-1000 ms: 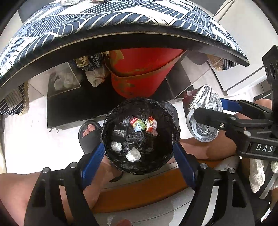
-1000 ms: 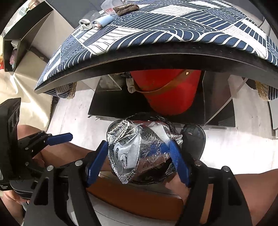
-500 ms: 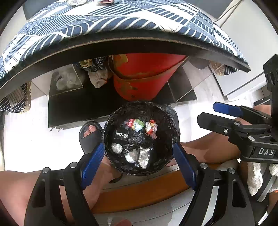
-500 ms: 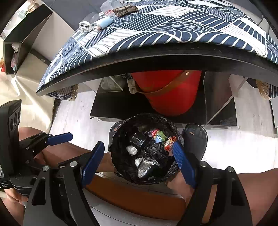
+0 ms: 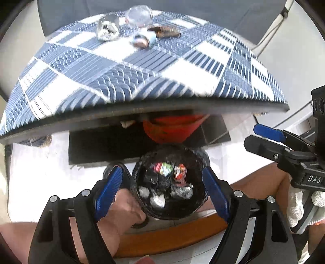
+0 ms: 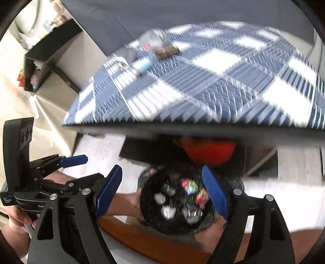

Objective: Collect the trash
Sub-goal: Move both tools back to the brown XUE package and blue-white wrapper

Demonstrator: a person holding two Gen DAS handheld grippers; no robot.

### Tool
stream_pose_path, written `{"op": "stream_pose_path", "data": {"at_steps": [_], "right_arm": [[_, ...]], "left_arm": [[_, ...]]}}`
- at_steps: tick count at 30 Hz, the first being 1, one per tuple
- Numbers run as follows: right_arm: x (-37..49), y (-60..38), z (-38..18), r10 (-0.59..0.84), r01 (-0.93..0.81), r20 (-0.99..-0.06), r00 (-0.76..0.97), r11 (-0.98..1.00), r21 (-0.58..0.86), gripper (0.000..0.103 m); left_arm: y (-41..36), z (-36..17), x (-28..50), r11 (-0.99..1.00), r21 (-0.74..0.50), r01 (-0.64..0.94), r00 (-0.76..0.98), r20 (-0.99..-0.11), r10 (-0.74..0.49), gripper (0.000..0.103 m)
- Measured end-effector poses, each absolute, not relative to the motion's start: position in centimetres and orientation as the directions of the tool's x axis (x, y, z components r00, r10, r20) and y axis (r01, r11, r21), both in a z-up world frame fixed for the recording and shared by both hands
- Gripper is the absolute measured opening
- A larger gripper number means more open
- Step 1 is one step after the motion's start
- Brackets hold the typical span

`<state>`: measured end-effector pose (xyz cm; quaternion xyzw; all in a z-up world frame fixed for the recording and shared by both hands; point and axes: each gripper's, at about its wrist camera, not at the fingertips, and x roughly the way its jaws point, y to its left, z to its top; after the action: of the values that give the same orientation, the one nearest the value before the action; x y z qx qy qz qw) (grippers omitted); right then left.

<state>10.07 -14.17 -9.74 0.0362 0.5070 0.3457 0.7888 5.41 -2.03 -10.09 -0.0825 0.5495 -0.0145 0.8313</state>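
A black-lined trash bin (image 5: 168, 211) stands on the floor below both grippers and also shows in the right wrist view (image 6: 150, 213). It holds foil balls, coloured wrappers and a crumpled foil bag (image 5: 181, 190). My left gripper (image 5: 162, 192) is open and empty above the bin. My right gripper (image 6: 162, 193) is open and empty above it too, and shows at the right of the left wrist view (image 5: 262, 136). On the far side of the blue-and-white tablecloth (image 5: 142, 67) lie a foil piece (image 5: 106, 30), a clear cup (image 5: 139, 17), a small can (image 5: 143, 39) and a brown wrapper (image 5: 164, 32).
A red bucket (image 5: 172, 130) stands under the table behind the bin. The table's dark edge (image 5: 142, 113) overhangs it. The person's legs and a sandalled foot flank the bin. A black shelf (image 6: 46, 58) stands at the left.
The right gripper opened and dropped the foil bag into the bin. Both grippers then tilted up, bringing the tabletop and its trash into view.
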Motion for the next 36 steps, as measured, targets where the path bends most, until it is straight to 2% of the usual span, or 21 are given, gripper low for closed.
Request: {"op": "stream_pose_path", "data": {"at_steps": [5, 9, 16, 26, 32, 36], "right_arm": [[12.7, -13.4, -7.0, 0.622, -0.582, -0.724, 0.299, 0.720, 0.378, 0.080], [15.5, -12.3, -5.4, 0.631, -0.617, -0.700, 0.335, 0.708, 0.342, 0.080], [20.3, -11.2, -3.3, 0.635, -0.621, -0.670, 0.385, 0.715, 0.321, 0.080], [26.2, -9.1, -3.9, 0.617, -0.605, -0.689, 0.380, 0.729, 0.319, 0.081], [28.9, -6.2, -5.4, 0.611, -0.616, -0.714, 0.342, 0.719, 0.321, 0.080], [30.2, -3.9, -6.7, 0.591, -0.623, -0.739, 0.323, 0.721, 0.304, 0.080]], "left_arm": [[-1.1, -7.0, 5.6, 0.980, -0.144, -0.135, 0.438, -0.896, -0.071, 0.079], [-1.1, -3.8, 7.0, 0.992, -0.085, -0.098, 0.479, -0.877, -0.028, 0.080], [-1.7, -0.5, 10.1, 0.996, -0.081, -0.040, 0.539, -0.841, -0.047, 0.082], [-0.3, -0.5, 15.9, 0.992, -0.088, -0.093, 0.574, -0.818, -0.019, 0.082], [0.9, -2.5, 18.0, 0.996, -0.035, -0.083, 0.571, -0.821, 0.018, 0.082], [2.0, -3.4, 19.0, 0.996, -0.058, -0.071, 0.579, -0.816, -0.006, 0.082]]}}
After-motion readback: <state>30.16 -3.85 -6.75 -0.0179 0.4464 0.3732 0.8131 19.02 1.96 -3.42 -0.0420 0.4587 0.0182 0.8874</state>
